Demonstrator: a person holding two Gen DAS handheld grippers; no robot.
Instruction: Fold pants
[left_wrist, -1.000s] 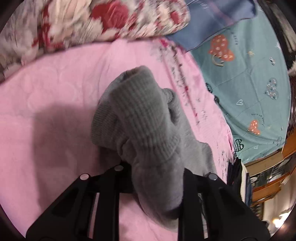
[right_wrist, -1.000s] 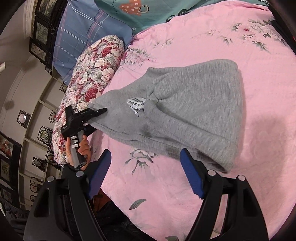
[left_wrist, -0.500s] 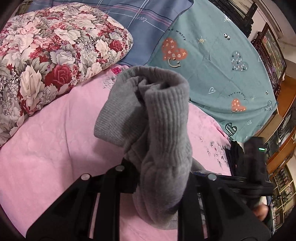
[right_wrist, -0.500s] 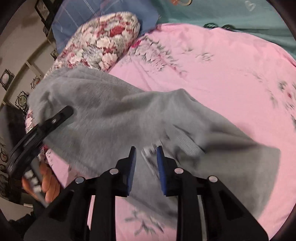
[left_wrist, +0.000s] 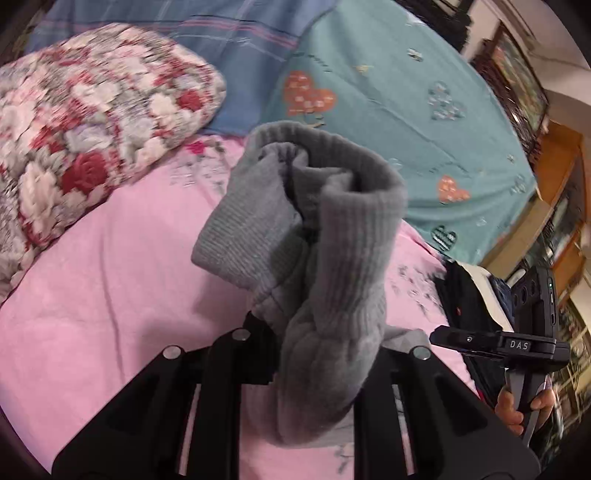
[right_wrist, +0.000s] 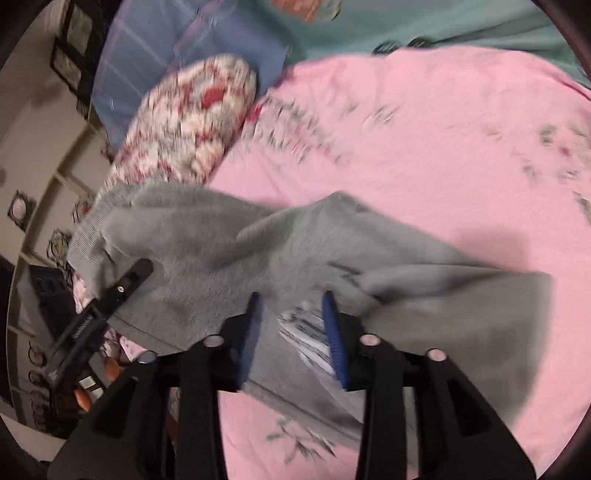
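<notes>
Grey pants (left_wrist: 332, 229) hang bunched from my left gripper (left_wrist: 325, 343), which is shut on the ribbed band, held above the pink sheet (left_wrist: 92, 314). In the right wrist view the pants (right_wrist: 229, 243) stretch from my left gripper (right_wrist: 142, 267) across to my right gripper (right_wrist: 293, 321). Its blue pads (right_wrist: 334, 332) hold the fabric at the white label (right_wrist: 306, 332). The jaws are opening slightly, with the cloth still between them. My right gripper (left_wrist: 443, 338) also shows at the right of the left wrist view, with a hand (left_wrist: 517, 406) on its grip.
A floral pillow (left_wrist: 92, 129) lies at the back left, with a blue striped cloth (left_wrist: 221, 44) and a teal heart-print sheet (left_wrist: 424, 122) behind. Wooden furniture (left_wrist: 554, 177) stands beyond the bed. Framed pictures (right_wrist: 22, 210) hang on the wall at left.
My left gripper has risen and rolled, lifting the ribbed band. My right gripper came down onto the pants, closed at the label, then widened a little while moving with the cloth.
</notes>
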